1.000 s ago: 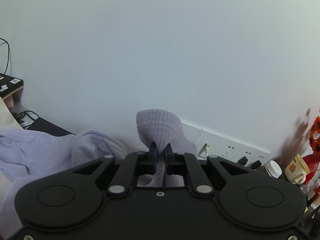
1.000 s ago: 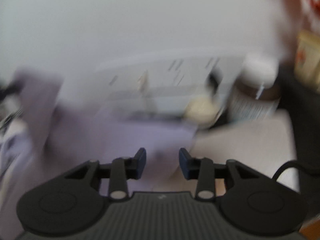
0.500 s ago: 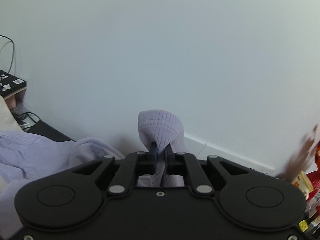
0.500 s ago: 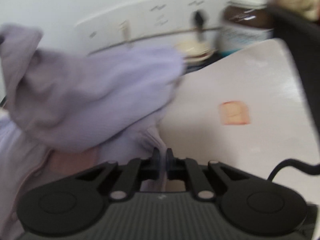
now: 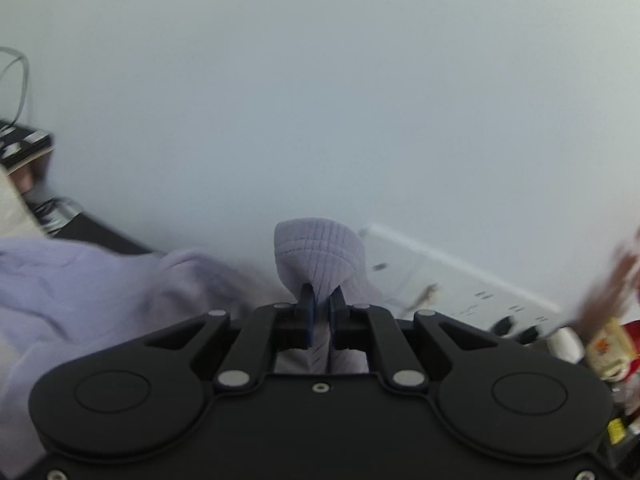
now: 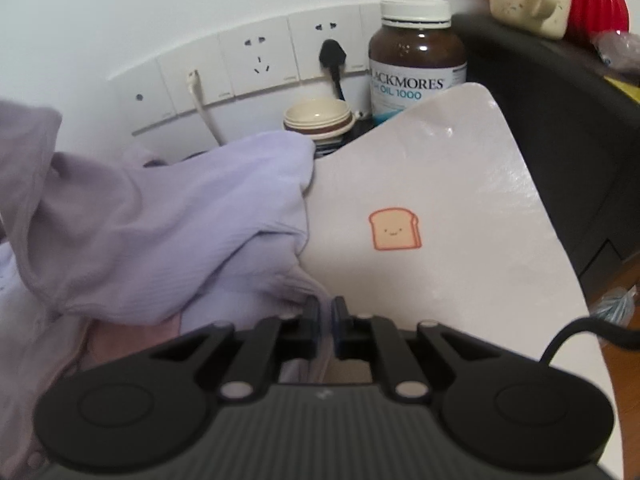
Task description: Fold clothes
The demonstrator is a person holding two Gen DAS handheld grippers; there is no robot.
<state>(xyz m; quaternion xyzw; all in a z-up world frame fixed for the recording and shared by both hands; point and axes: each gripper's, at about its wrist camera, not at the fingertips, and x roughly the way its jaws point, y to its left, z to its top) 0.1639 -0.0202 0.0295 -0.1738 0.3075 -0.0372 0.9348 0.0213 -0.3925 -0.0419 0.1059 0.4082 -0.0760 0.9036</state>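
The left gripper (image 5: 321, 300) pinches the purple top (image 5: 320, 252), which sticks up at 12 o'clock. The right gripper (image 6: 326, 312) pinches its edge too; the cloth spreads toward 10 o'clock.

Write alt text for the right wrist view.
The right gripper is shut on a lilac garment bunched at the left of a pale mat printed with a smiling toast slice. Behind stand wall sockets, a brown supplement bottle and a small bowl.
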